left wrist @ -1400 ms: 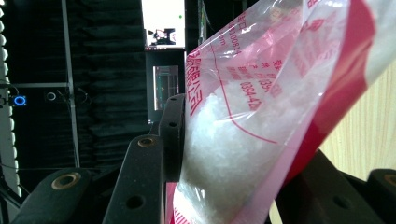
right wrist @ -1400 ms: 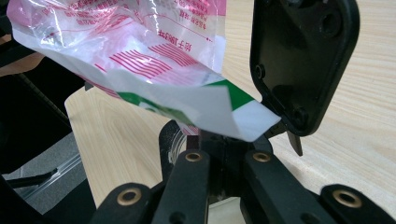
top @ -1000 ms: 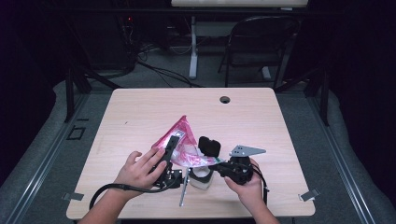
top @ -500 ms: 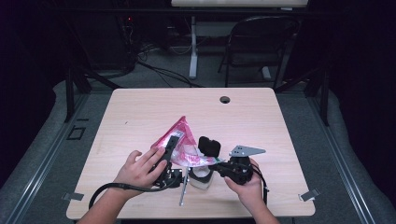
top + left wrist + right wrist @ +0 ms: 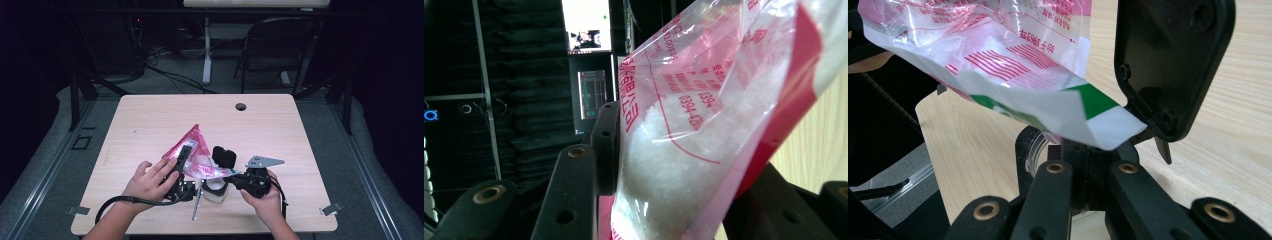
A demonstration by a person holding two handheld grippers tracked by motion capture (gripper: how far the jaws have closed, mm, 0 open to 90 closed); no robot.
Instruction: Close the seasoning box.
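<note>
One pink-and-clear bag (image 5: 196,152) of white grains is held up over the near middle of the table (image 5: 150,120), tilted, with its long axis running from a high corner on the far left down to a low corner on the near right. The left gripper (image 5: 181,161) is clamped on the bag's grain-filled belly; in the left gripper view the plastic (image 5: 704,125) is seen pressed between the two black jaws. The right gripper (image 5: 231,176) is clenched on the bag's lower corner, the white and green tip (image 5: 1098,117) lying just above the closed jaws in the right gripper view.

Directly below that low corner, a clear jar (image 5: 214,192) stands on the table, its open rim (image 5: 1030,147) being glimpsed under the bag. A black lid (image 5: 224,156) is seen just behind it, tipped up. A thin metal tool (image 5: 196,204), possibly a spoon, lies beside the jar towards the near edge.

The coming move is judged to turn on the low corner staying above the jar's mouth, the right hand being the nearer one.

Counted: one bag, one jar, one lid, one tool, two grippers.
</note>
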